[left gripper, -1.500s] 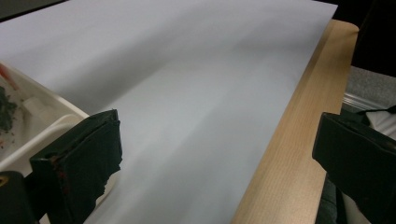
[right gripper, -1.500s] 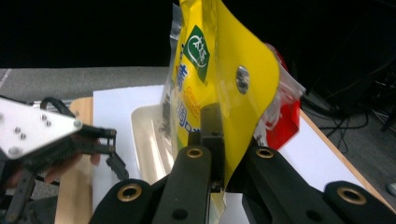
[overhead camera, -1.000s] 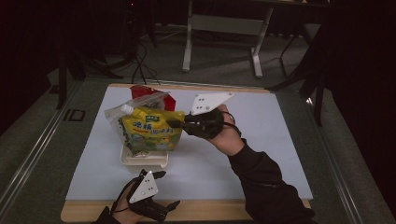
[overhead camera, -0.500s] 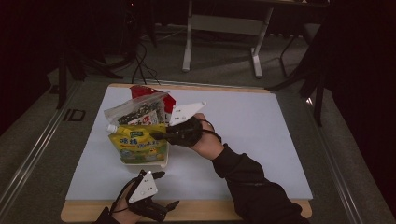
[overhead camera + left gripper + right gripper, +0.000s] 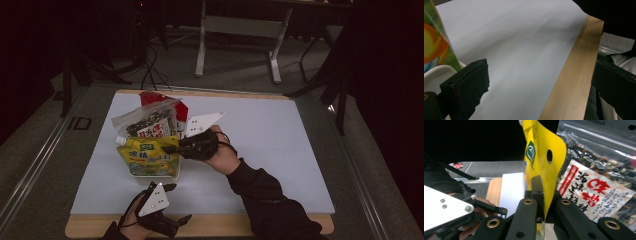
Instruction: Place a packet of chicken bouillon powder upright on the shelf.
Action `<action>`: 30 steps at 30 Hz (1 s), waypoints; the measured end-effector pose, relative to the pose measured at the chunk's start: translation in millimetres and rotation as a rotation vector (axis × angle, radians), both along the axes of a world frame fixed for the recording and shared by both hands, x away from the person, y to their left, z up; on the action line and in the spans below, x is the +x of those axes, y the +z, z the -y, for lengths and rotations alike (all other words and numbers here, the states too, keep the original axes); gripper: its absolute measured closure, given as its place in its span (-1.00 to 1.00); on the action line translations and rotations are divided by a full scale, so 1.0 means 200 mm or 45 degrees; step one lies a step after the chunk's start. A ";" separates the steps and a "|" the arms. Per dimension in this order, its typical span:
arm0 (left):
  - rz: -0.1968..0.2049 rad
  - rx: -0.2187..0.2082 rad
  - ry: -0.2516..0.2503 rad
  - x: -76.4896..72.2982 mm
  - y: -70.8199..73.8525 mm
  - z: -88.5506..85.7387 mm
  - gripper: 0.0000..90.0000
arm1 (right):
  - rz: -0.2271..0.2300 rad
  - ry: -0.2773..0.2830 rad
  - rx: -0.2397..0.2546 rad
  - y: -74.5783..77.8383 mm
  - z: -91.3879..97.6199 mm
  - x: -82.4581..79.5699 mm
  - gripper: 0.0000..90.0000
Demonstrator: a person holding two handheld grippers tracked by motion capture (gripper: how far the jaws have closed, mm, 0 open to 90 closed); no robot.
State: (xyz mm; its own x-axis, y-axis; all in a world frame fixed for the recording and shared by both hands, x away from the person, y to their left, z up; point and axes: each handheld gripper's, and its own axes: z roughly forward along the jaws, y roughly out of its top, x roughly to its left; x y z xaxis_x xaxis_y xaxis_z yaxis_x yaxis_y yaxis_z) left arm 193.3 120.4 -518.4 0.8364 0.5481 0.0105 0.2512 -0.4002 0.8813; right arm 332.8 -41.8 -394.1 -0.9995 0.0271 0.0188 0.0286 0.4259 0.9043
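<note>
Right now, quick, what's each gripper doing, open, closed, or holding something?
Left gripper: open, holding nothing, by the table's near edge.
Right gripper: closed on the yellow pouch, pinching its edge.

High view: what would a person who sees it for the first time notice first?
The bright yellow pouch stands out: it stands in a white container at the left of the pale mat, and the right gripper is shut on its edge. Behind it leans a clear snack bag with red print. The left gripper rests open at the wooden near edge.
</note>
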 end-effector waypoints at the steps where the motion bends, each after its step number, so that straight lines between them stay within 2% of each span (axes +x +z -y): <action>1: -0.002 0.002 -0.001 0.00 0.00 0.00 -0.94 | 0.002 0.002 0.001 -0.01 0.00 0.00 1.00; 5: 0.000 0.005 0.001 0.00 0.00 0.00 -0.94 | 0.011 0.009 -0.046 -0.04 -0.02 -0.01 1.00; 12: 0.001 0.008 0.004 0.00 0.00 0.00 -0.94 | -0.042 0.014 -0.053 -0.12 -0.05 0.02 1.00; 17: 0.000 0.011 0.004 0.00 0.00 0.00 -0.94 | -0.053 0.005 -0.076 -0.16 -0.06 0.03 1.00; 19: 0.000 0.010 0.002 0.00 0.00 0.00 -0.94 | -0.060 0.002 -0.095 -0.20 -0.06 0.04 1.00; 24: -0.004 0.012 0.003 0.01 0.00 0.00 -0.94 | -0.070 0.002 -0.103 -0.21 -0.05 0.05 0.99; 28: -0.001 0.010 0.001 0.01 0.00 0.00 -0.94 | -0.044 0.002 -0.122 -0.20 -0.05 0.04 0.97; 30: -0.003 0.011 0.005 0.01 0.00 0.00 -0.94 | -0.045 0.002 -0.119 -0.20 -0.05 0.04 0.82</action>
State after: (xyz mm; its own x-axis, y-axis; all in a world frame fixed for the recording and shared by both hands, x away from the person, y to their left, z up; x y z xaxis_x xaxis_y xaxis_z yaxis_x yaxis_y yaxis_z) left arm 194.6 120.1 -519.3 0.8343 0.5511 0.0135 0.2546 -0.4069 0.8773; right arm 341.7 -32.7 -434.3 -0.9982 0.0289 0.0517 0.0592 0.5082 0.8592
